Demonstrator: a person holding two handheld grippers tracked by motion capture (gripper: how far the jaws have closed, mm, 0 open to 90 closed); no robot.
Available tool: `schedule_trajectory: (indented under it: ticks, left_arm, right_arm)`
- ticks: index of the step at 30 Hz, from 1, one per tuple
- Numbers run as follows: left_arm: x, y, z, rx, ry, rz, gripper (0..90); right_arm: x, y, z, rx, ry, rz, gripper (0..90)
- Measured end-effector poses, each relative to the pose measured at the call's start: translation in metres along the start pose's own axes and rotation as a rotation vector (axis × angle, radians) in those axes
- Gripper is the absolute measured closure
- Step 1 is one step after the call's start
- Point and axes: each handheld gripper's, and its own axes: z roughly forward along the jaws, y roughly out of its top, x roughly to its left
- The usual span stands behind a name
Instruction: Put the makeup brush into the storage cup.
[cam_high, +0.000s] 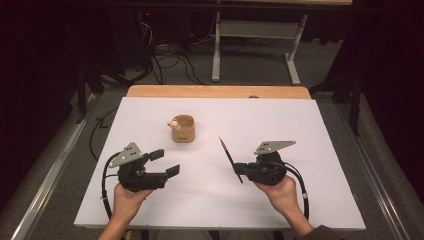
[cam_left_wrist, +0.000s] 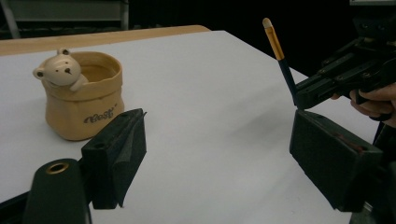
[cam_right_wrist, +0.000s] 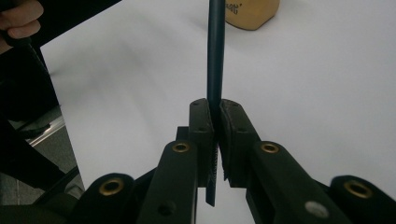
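Note:
A tan ceramic cup (cam_high: 182, 129) with a small bear figure on its rim stands upright at the middle of the white table top (cam_high: 280, 115). My right gripper (cam_high: 239, 169) is shut on the dark handle of a thin brush (cam_high: 227, 152), whose orange-banded tip points away toward the far side. In the right gripper view the handle (cam_right_wrist: 215, 56) runs straight up between the closed jaws (cam_right_wrist: 215, 109), with the cup (cam_right_wrist: 252, 14) beyond. My left gripper (cam_high: 165, 162) is held open and empty, near the cup. In the left gripper view, the cup (cam_left_wrist: 84, 102) is beyond its wide jaws (cam_left_wrist: 219, 121), with the brush (cam_left_wrist: 279, 51) at the right.
A wooden strip (cam_high: 220, 91) runs along the table's far edge. Beyond it are a white table frame (cam_high: 255, 35) and loose cables (cam_high: 170, 62) on the floor. Metal rails (cam_high: 55, 165) flank the table on both sides.

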Motion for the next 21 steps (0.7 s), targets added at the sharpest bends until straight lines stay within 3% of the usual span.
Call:
schedule_trajectory:
  ticks: [3,8,21]
  left_arm:
    - [-0.001,0.006,0.003,-0.003,-0.032,-0.026,21.5]
    - [-0.006,0.014,0.009,-0.004,-0.042,-0.003,23.6]
    - [-0.012,0.021,0.022,0.021,-0.084,0.01,24.3]
  right_arm:
    - [0.001,0.0,0.0,-0.003,0.001,-0.007,86.3]
    - [0.003,0.0,0.002,-0.008,0.006,-0.011,86.2]
    - [0.005,0.001,0.004,-0.023,0.015,-0.018,86.2]
